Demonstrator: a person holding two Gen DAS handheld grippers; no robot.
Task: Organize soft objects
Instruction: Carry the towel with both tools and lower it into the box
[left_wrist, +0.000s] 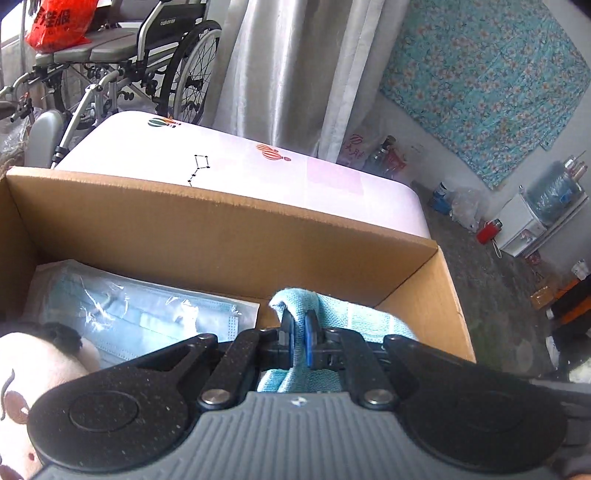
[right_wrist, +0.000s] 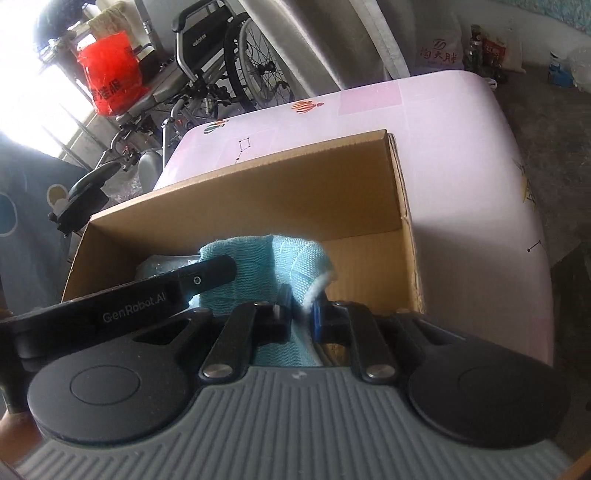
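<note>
Together, both grippers pinch one light blue knitted cloth (left_wrist: 334, 306) over an open brown cardboard box (left_wrist: 221, 229). The left gripper (left_wrist: 300, 332) has its jaws nearly closed on a raised fold of the cloth, the rest hanging toward the box's right end. In the right wrist view the right gripper (right_wrist: 300, 312) has narrow jaws clamped on another fold of that cloth (right_wrist: 295, 266), near a white fringe at its edge, and the left gripper's black body crosses just beside it. Inside the box lies a clear plastic pack of pale blue face masks (left_wrist: 147, 314). A pink and white plush toy (left_wrist: 26, 376) shows at the lower left. The box stands on a pale pink patterned bed (right_wrist: 461, 155). A folded wheelchair (left_wrist: 155, 62) stands beyond it.
</note>
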